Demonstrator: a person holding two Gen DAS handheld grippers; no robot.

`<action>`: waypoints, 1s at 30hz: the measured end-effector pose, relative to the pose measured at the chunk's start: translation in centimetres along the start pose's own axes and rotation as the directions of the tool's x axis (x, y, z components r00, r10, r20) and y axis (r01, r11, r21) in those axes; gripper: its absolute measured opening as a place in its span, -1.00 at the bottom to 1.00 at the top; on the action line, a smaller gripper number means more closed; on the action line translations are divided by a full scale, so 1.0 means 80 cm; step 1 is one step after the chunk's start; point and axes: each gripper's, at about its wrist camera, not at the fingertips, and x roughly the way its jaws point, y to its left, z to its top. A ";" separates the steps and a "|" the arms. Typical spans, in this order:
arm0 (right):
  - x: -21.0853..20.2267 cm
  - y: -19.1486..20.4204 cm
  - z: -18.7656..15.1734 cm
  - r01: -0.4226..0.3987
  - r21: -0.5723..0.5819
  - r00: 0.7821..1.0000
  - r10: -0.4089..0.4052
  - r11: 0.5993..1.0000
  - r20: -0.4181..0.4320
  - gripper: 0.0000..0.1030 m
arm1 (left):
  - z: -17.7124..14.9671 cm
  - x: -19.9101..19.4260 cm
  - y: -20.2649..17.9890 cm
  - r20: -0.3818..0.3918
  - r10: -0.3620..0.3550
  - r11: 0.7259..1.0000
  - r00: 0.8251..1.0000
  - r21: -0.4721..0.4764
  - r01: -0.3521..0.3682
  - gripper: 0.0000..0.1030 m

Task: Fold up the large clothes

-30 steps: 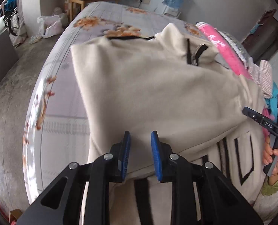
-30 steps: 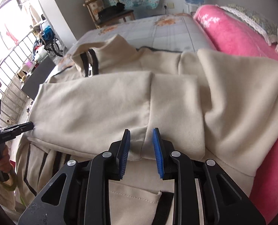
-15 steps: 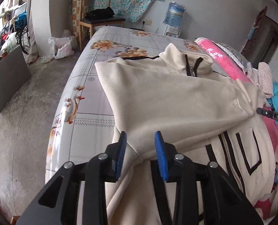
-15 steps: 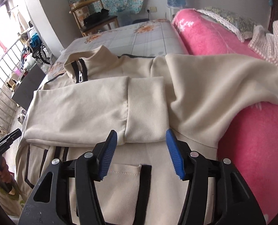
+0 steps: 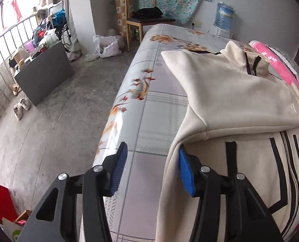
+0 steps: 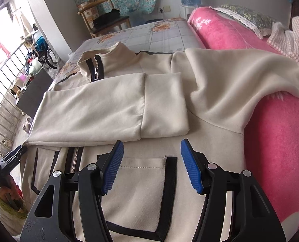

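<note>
Right wrist view shows the cream jacket [image 6: 117, 109] lying face up on the bed [image 6: 161, 34], its one sleeve [image 6: 101, 111] folded flat across the chest and its cuff just ahead of the right claw [image 6: 150, 165]. That claw is released: its jaws have just been opening, and nothing sits between the blue pads but the pocket panel beneath them. A second ago the same pads were pinched on the cuff edge, so the sleeve fold appears to be laid down and let go.

In the left wrist view, the left claw [image 5: 152, 170] is also released, its jaws having just spread. Its right pad stands right at the jacket's side edge, the left pad over the bare floral sheet. Earlier it was closed on the fabric near the sleeve; now it has swung out toward the bed's side. The other sleeve [image 6: 240, 76] drapes unfolded over the pink blanket [image 6: 280, 141], probably next.
</note>
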 end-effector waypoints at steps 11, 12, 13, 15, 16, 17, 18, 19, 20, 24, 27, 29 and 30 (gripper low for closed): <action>0.012 0.016 0.030 -0.025 -0.039 0.999 0.027 0.999 0.047 0.04 | 0.000 -0.058 0.005 0.123 -0.137 0.988 0.983 -0.056 0.144 -0.05; 0.017 0.020 0.033 -0.027 -0.058 0.998 0.029 0.998 0.047 0.00 | 0.005 -0.064 0.002 0.139 -0.170 0.982 0.976 -0.062 0.180 -0.05; 0.025 0.024 0.037 -0.030 -0.072 0.999 0.033 0.997 0.041 -0.06 | 0.010 -0.067 -0.005 0.149 -0.208 0.974 0.967 -0.063 0.220 -0.05; 0.046 0.028 0.043 -0.020 -0.086 1.000 0.021 0.996 0.015 -0.10 | 0.024 -0.061 -0.024 0.142 -0.249 0.964 0.958 -0.057 0.259 -0.05; 0.057 0.029 0.045 -0.007 -0.091 1.000 0.007 0.996 0.000 -0.13 | 0.031 -0.053 -0.036 0.125 -0.266 0.960 0.956 -0.056 0.274 -0.05; 0.069 0.026 0.047 0.013 -0.092 1.000 -0.015 0.996 -0.018 -0.14 | 0.038 -0.042 -0.047 0.110 -0.288 0.954 0.951 -0.058 0.296 -0.05; 0.079 0.023 0.047 0.038 -0.090 0.998 -0.042 0.995 -0.039 -0.15 | 0.044 -0.029 -0.057 0.095 -0.309 0.947 0.946 -0.060 0.315 -0.05; 0.088 0.017 0.046 0.057 -0.084 0.996 -0.063 0.995 -0.062 -0.23 | 0.049 -0.012 -0.065 0.063 -0.307 0.948 0.950 -0.067 0.311 -0.05; 0.090 0.012 0.045 0.047 -0.073 0.997 -0.052 0.996 -0.066 -0.24 | 0.052 0.008 -0.072 0.015 -0.291 0.953 0.957 -0.083 0.291 -0.05; 0.072 0.009 0.052 0.071 -0.073 0.996 -0.075 0.995 -0.056 -0.22 | 0.070 0.026 -0.072 0.014 -0.332 0.933 0.943 -0.139 0.331 -0.07; 0.066 0.014 0.065 0.019 -0.086 0.999 -0.022 0.996 -0.028 -0.18 | 0.098 0.028 -0.082 0.043 -0.328 0.937 0.944 -0.115 0.331 -0.07; 0.077 0.024 0.074 0.024 -0.116 0.999 -0.027 0.993 -0.023 -0.14 | 0.117 0.042 -0.091 0.036 -0.331 0.938 0.943 -0.095 0.333 -0.05; 0.085 0.028 0.078 0.027 -0.130 0.999 -0.030 0.991 -0.024 -0.12 | 0.123 0.056 -0.095 0.022 -0.314 0.945 0.949 -0.089 0.314 0.01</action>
